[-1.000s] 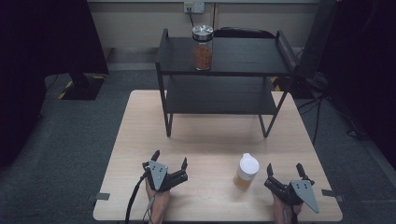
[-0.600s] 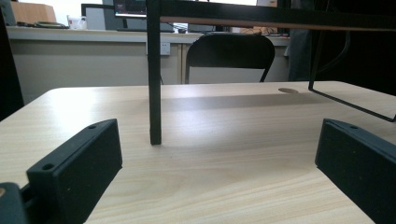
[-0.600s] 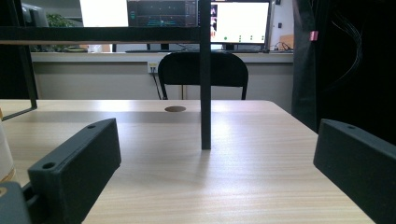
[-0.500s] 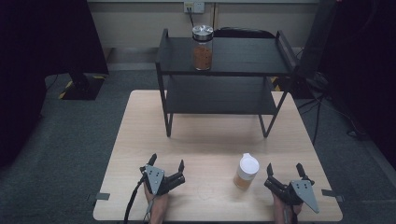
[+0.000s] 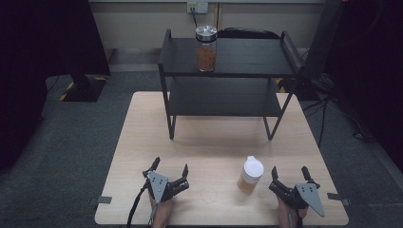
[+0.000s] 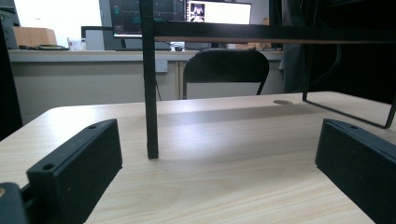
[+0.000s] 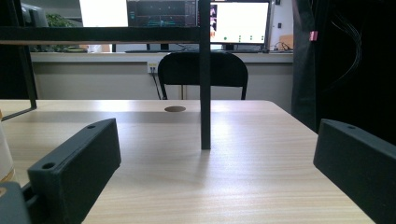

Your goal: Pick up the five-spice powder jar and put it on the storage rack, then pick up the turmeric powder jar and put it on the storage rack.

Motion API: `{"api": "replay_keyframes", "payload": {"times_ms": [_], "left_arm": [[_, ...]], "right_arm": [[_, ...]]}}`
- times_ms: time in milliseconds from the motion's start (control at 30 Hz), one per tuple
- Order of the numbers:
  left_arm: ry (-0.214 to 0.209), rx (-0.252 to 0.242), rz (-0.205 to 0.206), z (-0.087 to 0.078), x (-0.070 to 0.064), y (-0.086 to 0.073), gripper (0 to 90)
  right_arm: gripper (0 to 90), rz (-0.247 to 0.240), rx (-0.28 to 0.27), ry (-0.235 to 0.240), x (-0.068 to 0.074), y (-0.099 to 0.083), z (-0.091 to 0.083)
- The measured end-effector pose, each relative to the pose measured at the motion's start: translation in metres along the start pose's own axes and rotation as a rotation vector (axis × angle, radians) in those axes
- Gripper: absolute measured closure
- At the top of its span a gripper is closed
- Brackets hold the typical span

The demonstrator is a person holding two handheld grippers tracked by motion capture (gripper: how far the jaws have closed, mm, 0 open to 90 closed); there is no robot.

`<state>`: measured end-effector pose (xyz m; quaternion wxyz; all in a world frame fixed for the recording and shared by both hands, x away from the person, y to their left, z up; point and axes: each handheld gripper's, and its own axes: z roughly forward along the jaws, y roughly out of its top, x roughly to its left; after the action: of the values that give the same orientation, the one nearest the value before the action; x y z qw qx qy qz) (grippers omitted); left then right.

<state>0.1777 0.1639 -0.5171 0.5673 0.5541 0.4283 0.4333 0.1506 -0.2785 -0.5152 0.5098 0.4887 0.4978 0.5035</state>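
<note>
- Pale wooden table [image 5: 209,142] carries a black shelf rack [image 5: 228,71] at its far side.
- White-capped bottle [image 5: 250,174] stands just left of the right gripper [image 5: 290,178]; best to swing in level, jaws straddling its body.
- Left gripper [image 5: 169,170], jaws spread and empty like the right's, has shifted slightly since earlier.

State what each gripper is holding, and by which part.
Nothing is held. The left gripper and right gripper both rest open on the table, apart from the white-lidded plastic jar.
</note>
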Motion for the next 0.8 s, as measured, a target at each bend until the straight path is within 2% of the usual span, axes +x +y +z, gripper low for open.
{"api": "replay_keyframes", "payload": {"times_ms": [433,633,800], "left_arm": [[0.000,0.000,0.001,0.000,0.000,0.000,0.0],[0.000,0.000,0.001,0.000,0.000,0.000,0.0],[0.007,0.000,0.001,0.000,-0.001,0.000,0.0]], "right_arm": [[0.0,0.003,0.001,0.000,0.000,0.000,0.000],[0.0,0.058,0.018,0.032,-0.010,0.005,0.001],[0.0,0.094,-0.026,0.068,-0.011,0.021,-0.004]]}}
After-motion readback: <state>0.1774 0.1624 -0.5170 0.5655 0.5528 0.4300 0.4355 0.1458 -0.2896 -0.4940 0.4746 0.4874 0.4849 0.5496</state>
